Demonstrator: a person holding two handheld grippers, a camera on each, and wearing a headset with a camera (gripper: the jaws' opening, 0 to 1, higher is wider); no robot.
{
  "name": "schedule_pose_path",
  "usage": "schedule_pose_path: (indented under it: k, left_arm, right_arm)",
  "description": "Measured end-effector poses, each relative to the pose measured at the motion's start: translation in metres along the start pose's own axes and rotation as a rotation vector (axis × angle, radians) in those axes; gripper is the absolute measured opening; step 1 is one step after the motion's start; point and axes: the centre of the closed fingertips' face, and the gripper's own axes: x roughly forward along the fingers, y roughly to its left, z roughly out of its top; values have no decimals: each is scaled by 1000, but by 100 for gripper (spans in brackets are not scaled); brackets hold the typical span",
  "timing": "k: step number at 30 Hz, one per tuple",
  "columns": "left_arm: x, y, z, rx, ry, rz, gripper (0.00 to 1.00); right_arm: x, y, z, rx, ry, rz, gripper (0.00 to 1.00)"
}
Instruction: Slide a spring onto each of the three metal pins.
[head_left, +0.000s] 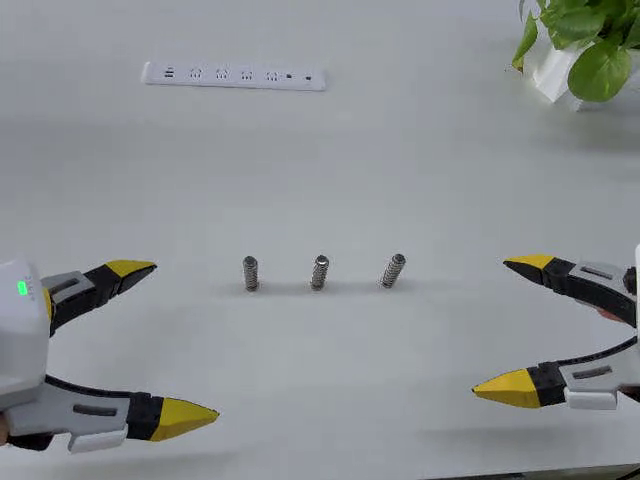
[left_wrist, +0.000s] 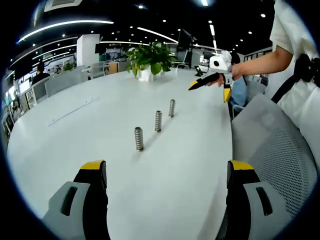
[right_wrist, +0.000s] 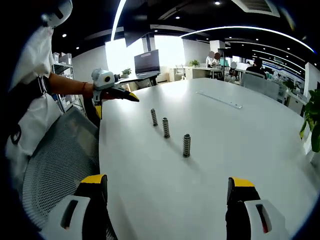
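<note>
The left claw (head_left: 180, 338) and right claw (head_left: 492, 327), both spread and empty, flank three pins (head_left: 321, 262) between them on the counter (head_left: 400, 150). Each seems already sleeved by a spring (head_left: 251, 275), so they're held clear.

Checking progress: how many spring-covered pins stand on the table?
3, in a row: in the head view, the left pin, the middle pin, and the right pin, which leans. None seems hidden.
</note>
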Motion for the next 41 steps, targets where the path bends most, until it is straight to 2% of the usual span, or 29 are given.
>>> schedule_pose_path:
  k: [19,28,41]
  left_arm:
    - [2,-6,-9,-6,13,-13,99]
    - [2,-9,-9,0,18,-22,99]
    - [1,-7,-7,10,21,-22,99]
  right_arm:
    - [-5,2,6,3,-10,-21,99]
    - [-5,3,10,-3,-13,-24,98]
    - [-7,4,14,-10,-12,-30,97]
